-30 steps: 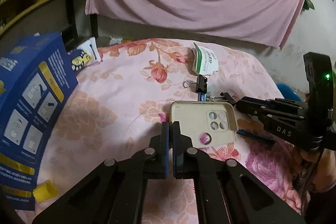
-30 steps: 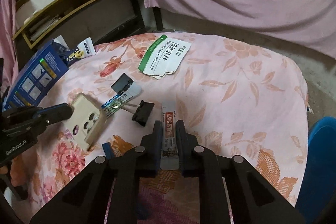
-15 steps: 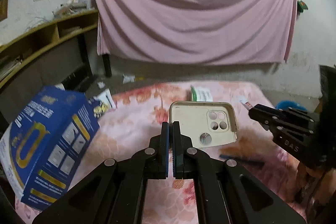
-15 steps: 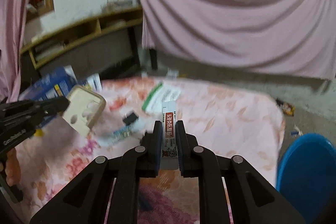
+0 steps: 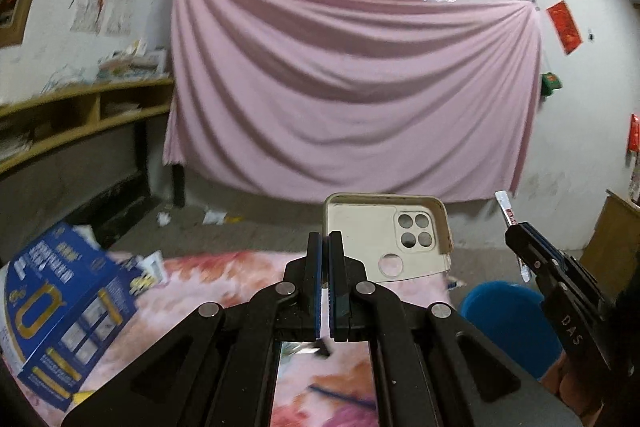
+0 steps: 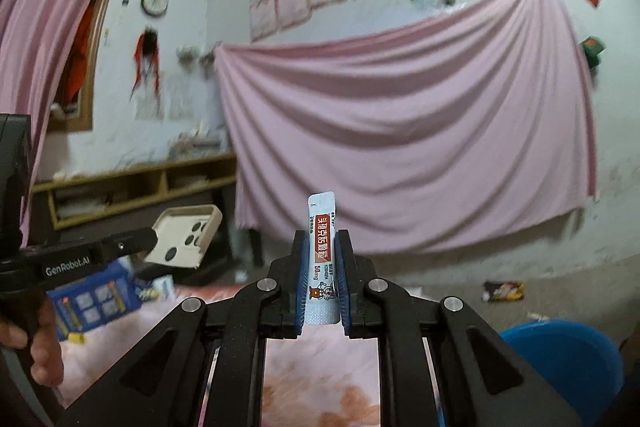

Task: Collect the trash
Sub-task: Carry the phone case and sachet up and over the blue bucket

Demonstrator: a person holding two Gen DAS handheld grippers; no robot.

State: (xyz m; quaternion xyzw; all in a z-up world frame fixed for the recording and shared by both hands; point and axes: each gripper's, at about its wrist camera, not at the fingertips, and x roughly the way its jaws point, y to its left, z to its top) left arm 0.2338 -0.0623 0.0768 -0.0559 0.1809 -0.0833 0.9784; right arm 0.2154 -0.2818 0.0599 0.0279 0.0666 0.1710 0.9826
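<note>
At the far left of the left wrist view a blue printed box (image 5: 66, 311) lies tilted on the pink floral cloth (image 5: 224, 291) that covers the counter, with a small yellow piece just beside its lower corner. Behind it a wooden shelf unit (image 5: 80, 115) runs along the wall, and a large pink sheet (image 5: 352, 87) hangs across the middle of the wall beneath a row of posters. In the centre, the left claw (image 5: 324, 247) is lifted clear of the cloth with its blue-padded fingers pinched together on the edge of a cream phone case (image 5: 392, 239), which sticks out to the right with its camera cut-outs showing and one lower corner broken. In the right wrist view the same case (image 6: 186, 237) hangs at the tip of that claw, with part of a hand (image 6: 40, 339) on the handle below. Further right, the right claw (image 6: 322, 255) is clamped on a pale blue sachet (image 6: 322, 259) with a red label, held upright between the pads and raised in the air. Low on the right, a blue bin (image 6: 568, 363) stands on the floor beside the counter, and a dark wrapper (image 6: 503, 290) lies on the floor beyond it.
</note>
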